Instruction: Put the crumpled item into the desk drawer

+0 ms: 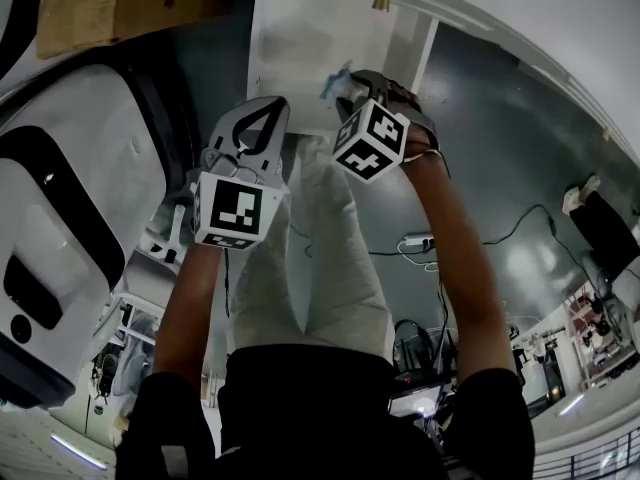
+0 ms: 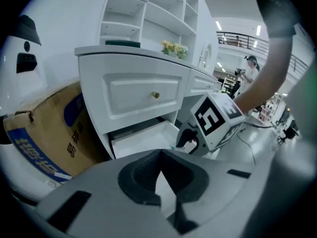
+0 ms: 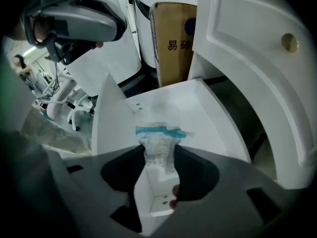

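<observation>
The crumpled item (image 3: pixel 161 133), a white wrapper with a teal edge, hangs between the pads of my right gripper (image 3: pixel 159 152), which is shut on it and points steeply down. Right below it lies the desk's pulled-out white drawer (image 3: pixel 111 118), with a bare floor. The head view shows the right gripper (image 1: pixel 347 88) with the item (image 1: pixel 333 83) over the drawer (image 1: pixel 310 48), and my left gripper (image 1: pixel 265 108) just left of it. The left gripper (image 2: pixel 159 155) is shut with nothing in it, aimed at the drawer (image 2: pixel 143 140) and the right gripper's marker cube (image 2: pixel 213 120).
Above the open drawer is a shut one with a brass knob (image 2: pixel 155 94). A cardboard box (image 2: pixel 49 128) leans left of the desk, beside a big white machine (image 1: pixel 70 218). Cables and a power strip (image 1: pixel 415 240) lie on the floor to the right. My legs stand before the drawer.
</observation>
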Tool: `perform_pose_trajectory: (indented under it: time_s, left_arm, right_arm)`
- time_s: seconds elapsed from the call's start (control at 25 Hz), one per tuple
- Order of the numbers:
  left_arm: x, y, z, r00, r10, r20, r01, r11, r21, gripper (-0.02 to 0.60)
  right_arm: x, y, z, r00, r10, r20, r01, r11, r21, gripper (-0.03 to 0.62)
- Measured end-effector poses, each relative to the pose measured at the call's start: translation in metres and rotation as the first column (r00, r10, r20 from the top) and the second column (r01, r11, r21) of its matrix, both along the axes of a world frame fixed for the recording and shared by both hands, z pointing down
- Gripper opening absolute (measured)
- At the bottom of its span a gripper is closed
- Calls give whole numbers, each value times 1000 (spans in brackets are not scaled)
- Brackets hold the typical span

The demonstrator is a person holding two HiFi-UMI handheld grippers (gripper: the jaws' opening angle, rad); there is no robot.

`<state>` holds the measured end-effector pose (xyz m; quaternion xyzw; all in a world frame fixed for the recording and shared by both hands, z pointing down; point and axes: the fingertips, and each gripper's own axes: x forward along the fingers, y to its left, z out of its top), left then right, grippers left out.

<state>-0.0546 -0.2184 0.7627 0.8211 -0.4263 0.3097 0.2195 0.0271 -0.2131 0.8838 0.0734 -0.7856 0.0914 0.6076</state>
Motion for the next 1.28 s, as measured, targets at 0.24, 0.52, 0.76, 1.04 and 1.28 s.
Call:
perform_pose_trajectory:
  time_s: [0.24,0.52,0.76,1.04,1.28]
  left_arm:
    - [-5,0,10,1000,5,3,-4,1000,-17,6]
    - [-1,3,17,997,68,31,-68,997,-25,6]
    - [2,6,24,997,70,15,-70,997,-37,6]
    - [3,10,33,997,73,12,-73,996,-51,6]
    - [0,12,36,998,67,12,-66,996,-52,6]
  right_arm:
    - [0,-1,23,999,-14,-33,13,1000,-10,181]
    - [1,-8,47,998,-20,-53,19,1000,-23,183]
    - [4,-19,65,996,-41,-82,40,999,-7,183]
    - [3,-17,88,989,-97,-114,96,995,-13,183]
    - [6,-14,103,982,-124,-143,123,992,-12,189]
